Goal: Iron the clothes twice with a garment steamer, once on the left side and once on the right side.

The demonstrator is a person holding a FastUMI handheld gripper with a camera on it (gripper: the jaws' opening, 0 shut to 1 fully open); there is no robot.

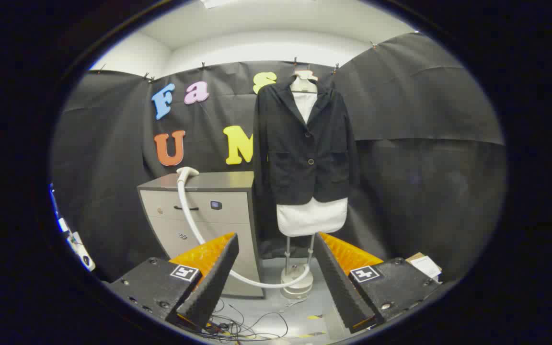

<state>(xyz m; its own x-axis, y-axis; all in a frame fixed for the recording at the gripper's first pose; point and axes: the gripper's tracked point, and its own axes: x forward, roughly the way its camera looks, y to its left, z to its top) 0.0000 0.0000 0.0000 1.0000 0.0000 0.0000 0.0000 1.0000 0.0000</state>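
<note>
gripper view, near to far. hand-held gripper (276, 278) spread wide, nothing between its fingers (218, 273); released, well back from everything it needs.

floor below and between the fingers: a tangle of thin cables (237, 328).

just beyond the fingers: the mannequin stand's round base (297, 282) on the floor, with the steamer's white hose (194, 225) curving from there up across the front of the grey cabinet (209, 211). steamer head (187, 171) rests on the cabinet top, at its left end, nozzle tipped over the edge. cabinet sits left of the stand, drawers facing the gripper.

further back: black blazer (304, 143) hanging buttoned on a white dress form (312, 215), hanger at the top, form's hem showing below the jacket. black cloth wall behind.

judgement: task not yet begun; first step is fetching the steamer head off the cabinet, and neither side of the blazer looks steamed.

risks from here:
- head is rounded and sits near the edge; a shallow pinch could knock it off the cabinet.
- hose is long and looped around the base; lifting the head may drag it, snag the stand or tug the form.
- floor cables could catch the hose.
- dark blazer on dark wall makes the jacket's edges hard to judge, so a pass may drift off the fabric.
</note>
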